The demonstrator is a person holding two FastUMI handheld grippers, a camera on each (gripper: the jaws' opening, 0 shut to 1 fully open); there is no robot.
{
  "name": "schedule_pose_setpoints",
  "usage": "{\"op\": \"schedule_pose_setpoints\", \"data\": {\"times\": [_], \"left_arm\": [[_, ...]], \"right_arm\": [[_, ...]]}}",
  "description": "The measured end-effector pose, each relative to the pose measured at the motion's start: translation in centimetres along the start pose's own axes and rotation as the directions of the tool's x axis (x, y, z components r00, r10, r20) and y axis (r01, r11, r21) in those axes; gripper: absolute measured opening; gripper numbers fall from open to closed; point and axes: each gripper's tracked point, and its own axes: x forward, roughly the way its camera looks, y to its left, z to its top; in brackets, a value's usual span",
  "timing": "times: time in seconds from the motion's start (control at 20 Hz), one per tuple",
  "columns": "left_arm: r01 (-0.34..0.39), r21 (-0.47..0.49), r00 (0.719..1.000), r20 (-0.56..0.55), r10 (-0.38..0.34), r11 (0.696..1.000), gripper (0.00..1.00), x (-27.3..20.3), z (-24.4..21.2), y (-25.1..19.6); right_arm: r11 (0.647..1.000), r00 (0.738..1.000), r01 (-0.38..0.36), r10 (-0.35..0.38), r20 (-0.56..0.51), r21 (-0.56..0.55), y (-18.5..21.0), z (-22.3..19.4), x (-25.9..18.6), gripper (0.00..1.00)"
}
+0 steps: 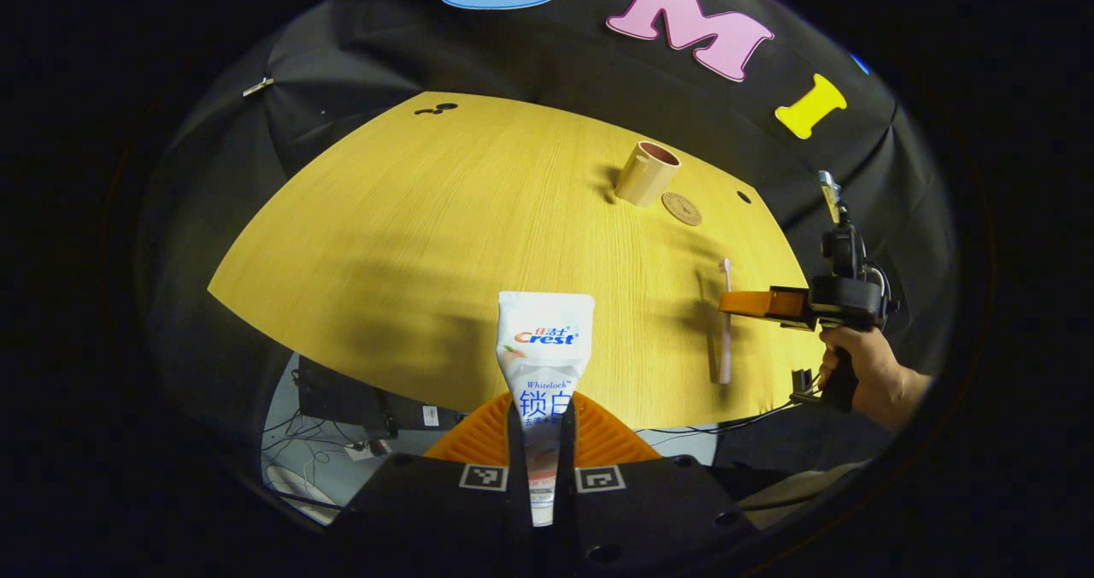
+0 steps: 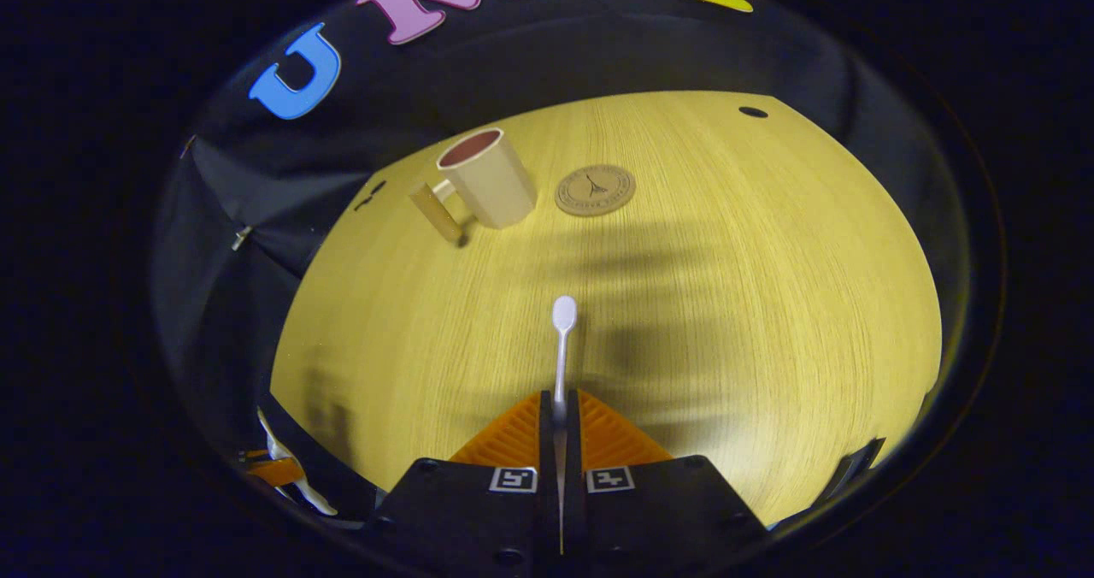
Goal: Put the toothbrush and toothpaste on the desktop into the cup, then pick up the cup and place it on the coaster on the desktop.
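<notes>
My left gripper (image 1: 542, 407) is shut on a white toothpaste tube (image 1: 545, 339), which sticks up and forward from between the orange fingers, above the near edge of the yellow wooden table (image 1: 410, 219). My right gripper (image 2: 560, 405) is shut on the handle of a white toothbrush (image 2: 561, 343), its head pointing forward over the table. In the left gripper view the right gripper (image 1: 733, 303) holds the toothbrush (image 1: 726, 351) near the table's right edge. A beige cup (image 1: 647, 173) (image 2: 487, 180) stands upright at the back, with a round brown coaster (image 1: 681, 209) (image 2: 595, 190) beside it.
A hand (image 1: 867, 373) grips the right gripper's handle. The cup's handle (image 2: 436, 212) points away from the coaster. Small dark holes (image 1: 436, 109) (image 2: 753, 112) mark the table's far corners. Cables and boxes (image 1: 359, 407) lie on the floor below the near edge.
</notes>
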Motion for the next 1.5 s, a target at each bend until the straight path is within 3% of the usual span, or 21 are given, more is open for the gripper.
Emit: {"op": "schedule_pose_setpoints", "data": {"times": [0.3,0.5,0.9,1.2,1.5], "left_arm": [[-0.006,0.056,0.99,0.14,-0.002,0.998,0.14,0.6,5.7,-3.8],[0.012,0.148,0.96,0.276,-0.053,0.989,0.14,1.2,12.9,-8.0],[0.113,0.22,0.857,0.471,-0.207,0.969,0.14,4.0,25.0,-16.8],[0.15,0.218,0.79,0.56,-0.25,0.964,0.14,9.0,31.3,-19.8],[0.147,0.163,0.778,0.59,-0.216,0.976,0.14,16.0,34.7,-20.1]], "right_arm": [[0.979,0.963,-0.198,0.203,0.18,-0.045,2.3,5.2,-6.1,0.06],[0.956,0.924,-0.292,0.291,0.249,-0.032,2.8,7.4,-10.1,0.06],[0.946,0.904,-0.317,0.321,0.281,-0.061,-0.8,8.6,-12.8,0.06],[0.95,0.906,-0.313,0.302,0.296,-0.009,-4.0,9.4,-13.6,0.06],[0.958,0.915,-0.284,0.259,0.309,0.036,-7.0,9.5,-14.1,0.06]]}}
